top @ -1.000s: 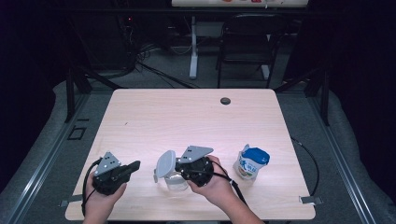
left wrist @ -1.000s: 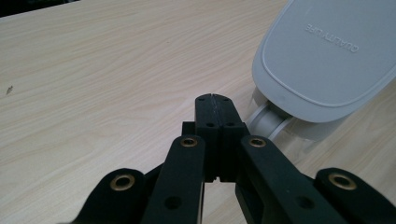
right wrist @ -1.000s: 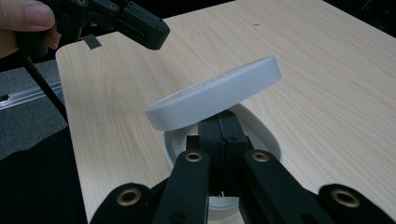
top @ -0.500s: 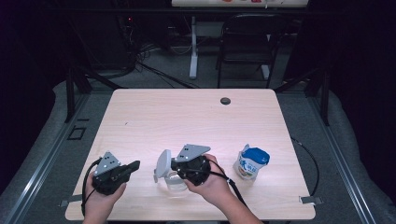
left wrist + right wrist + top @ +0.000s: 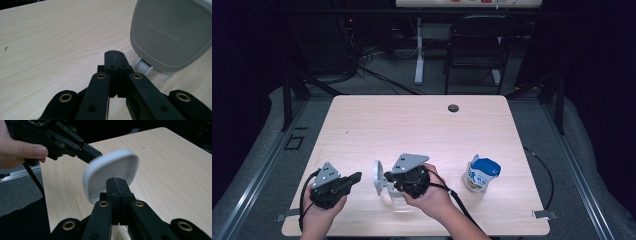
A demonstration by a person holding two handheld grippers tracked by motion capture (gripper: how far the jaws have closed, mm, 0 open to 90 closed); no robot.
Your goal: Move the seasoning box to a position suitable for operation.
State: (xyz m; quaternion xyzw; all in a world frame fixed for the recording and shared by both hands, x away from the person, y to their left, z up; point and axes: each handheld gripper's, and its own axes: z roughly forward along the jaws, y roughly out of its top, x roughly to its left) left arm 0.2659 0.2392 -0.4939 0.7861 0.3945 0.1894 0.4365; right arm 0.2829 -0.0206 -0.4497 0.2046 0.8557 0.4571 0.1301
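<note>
A clear container (image 5: 393, 196) with a hinged grey lid (image 5: 377, 176) stands near the front of the wooden table (image 5: 412, 125). The lid is swung up on edge. My right gripper (image 5: 387, 176) is shut with nothing between its jaws, and its tips sit right at the lid's inner face (image 5: 105, 170). Whether they touch it I cannot tell. My left gripper (image 5: 355, 176) is also shut and empty, pointing at the lid's outer side (image 5: 172, 35) from a short way off. In the right gripper view, the left gripper (image 5: 97, 153) reaches in behind the lid, held by a hand (image 5: 17, 150).
A white tub with a blue lid (image 5: 482, 174) stands to the right of my right hand. A dark round grommet (image 5: 453, 108) sits near the table's far edge. Cables trail from both grippers. A chair and desk legs stand on the floor beyond the table.
My right gripper has shifted slightly to the left, and the lid has moved left with it. The left gripper has stayed where it was.
</note>
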